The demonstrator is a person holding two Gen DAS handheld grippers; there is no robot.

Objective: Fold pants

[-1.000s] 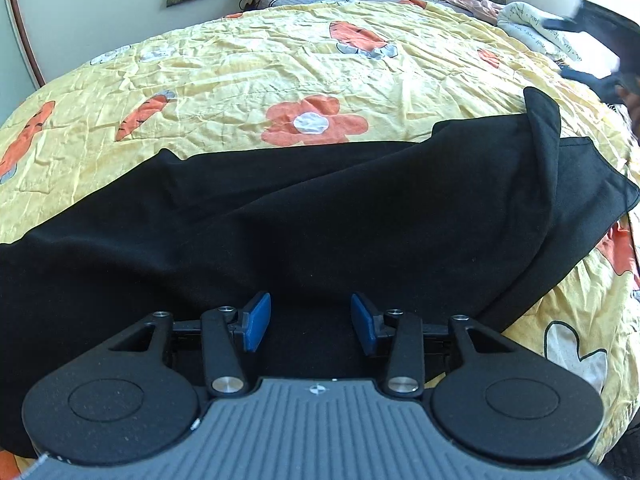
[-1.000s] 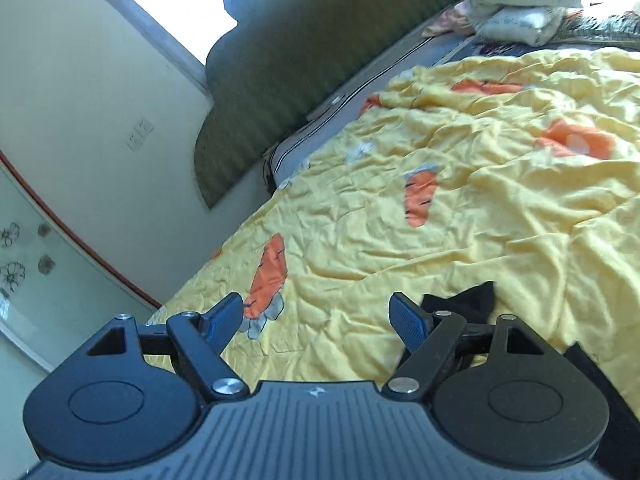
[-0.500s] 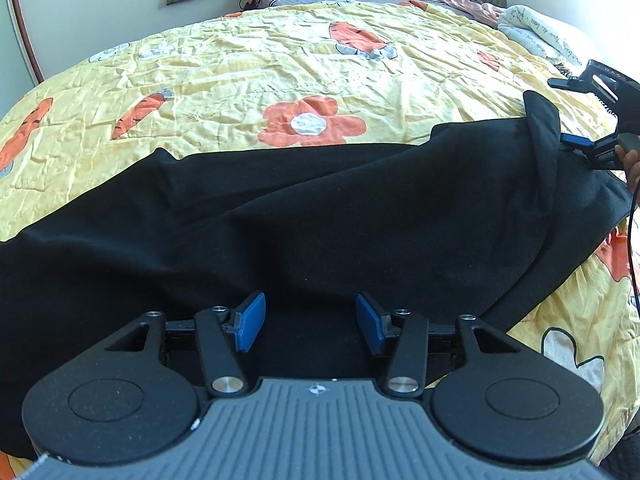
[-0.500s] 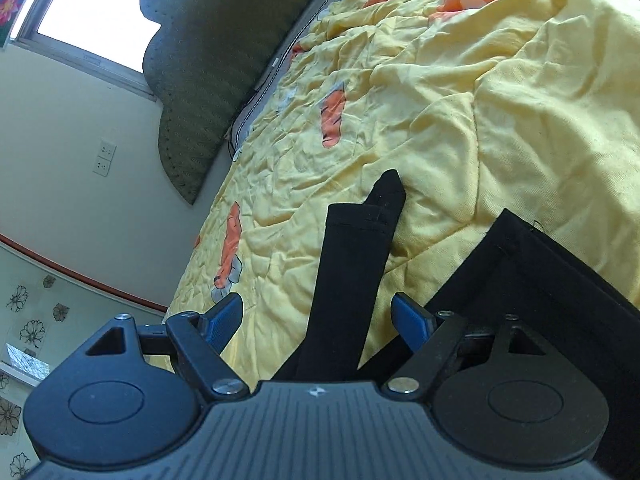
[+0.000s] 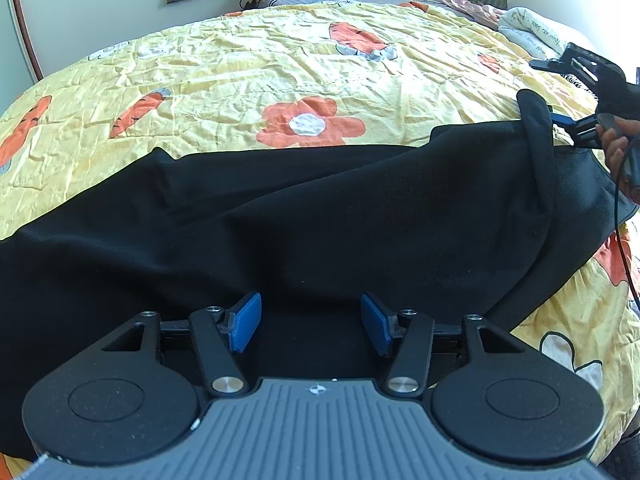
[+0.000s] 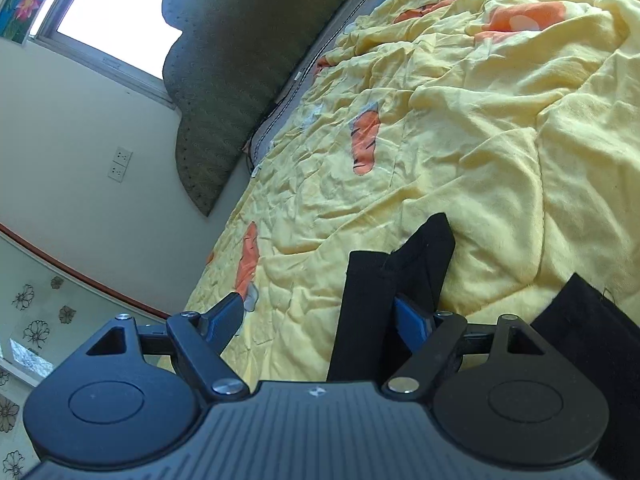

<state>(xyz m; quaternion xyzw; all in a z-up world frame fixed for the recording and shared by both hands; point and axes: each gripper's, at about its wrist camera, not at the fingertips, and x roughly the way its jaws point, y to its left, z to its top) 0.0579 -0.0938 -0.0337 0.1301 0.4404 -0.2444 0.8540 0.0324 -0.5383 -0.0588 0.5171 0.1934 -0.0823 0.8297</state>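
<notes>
Black pants (image 5: 320,224) lie spread across the yellow flowered bedspread (image 5: 240,80). My left gripper (image 5: 310,322) is open and empty, low over the near edge of the pants. My right gripper (image 6: 320,320) is open, with a raised black fold of the pants (image 6: 384,292) standing between its jaws, against the right blue pad (image 6: 412,322). In the left wrist view the right gripper (image 5: 568,92) sits at the far right end of the pants, where the fold (image 5: 538,128) stands up.
A green headboard (image 6: 224,80) and the wall with a window (image 6: 116,12) lie beyond the bed. A folded white blanket (image 5: 532,32) sits at the far right corner. The bed's right edge drops off near the pants' end (image 5: 624,320).
My right gripper has swung down from looking across the bed and moved onto the end of the pants, so the raised fold now stands between its jaws. My left gripper has stayed put and opened slightly.
</notes>
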